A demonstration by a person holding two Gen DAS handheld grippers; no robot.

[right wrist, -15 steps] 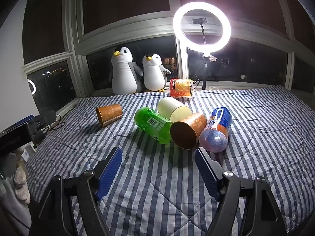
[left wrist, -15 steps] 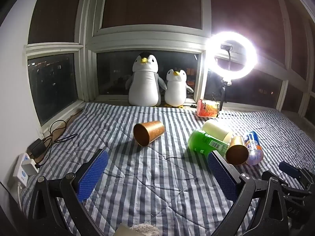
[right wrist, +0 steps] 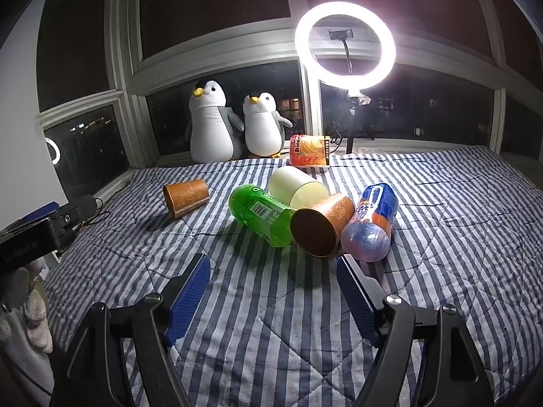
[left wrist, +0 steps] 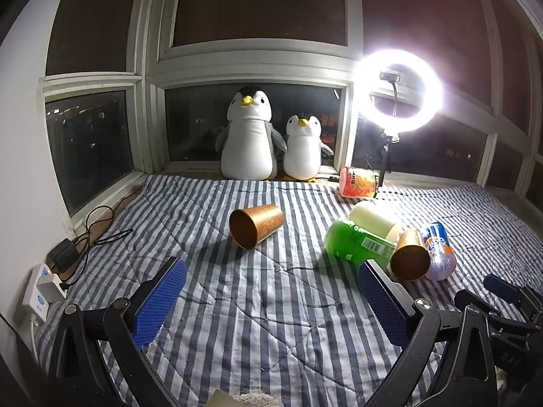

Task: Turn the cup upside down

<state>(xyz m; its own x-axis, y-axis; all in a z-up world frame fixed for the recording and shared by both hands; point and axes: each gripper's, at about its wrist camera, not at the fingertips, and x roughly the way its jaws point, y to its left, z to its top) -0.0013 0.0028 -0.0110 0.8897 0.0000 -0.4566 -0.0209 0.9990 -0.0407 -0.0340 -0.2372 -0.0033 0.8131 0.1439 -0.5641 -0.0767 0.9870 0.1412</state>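
Observation:
Two brown paper cups lie on their sides on the striped quilt. One cup (left wrist: 256, 225) lies alone ahead of my left gripper (left wrist: 271, 300), mouth toward me; it also shows in the right wrist view (right wrist: 186, 197) at the left. The other cup (right wrist: 321, 224) lies just ahead of my right gripper (right wrist: 273, 293), between a green bottle (right wrist: 261, 213) and a blue-orange can (right wrist: 371, 224); it shows in the left wrist view (left wrist: 410, 259) too. Both grippers are open and empty, above the quilt.
A cream cylinder (right wrist: 297, 188) lies behind the green bottle. A snack canister (right wrist: 310, 151), two penguin plush toys (right wrist: 212, 125) and a ring light (right wrist: 345, 45) stand by the window. A power strip and cables (left wrist: 44, 291) lie at the left edge.

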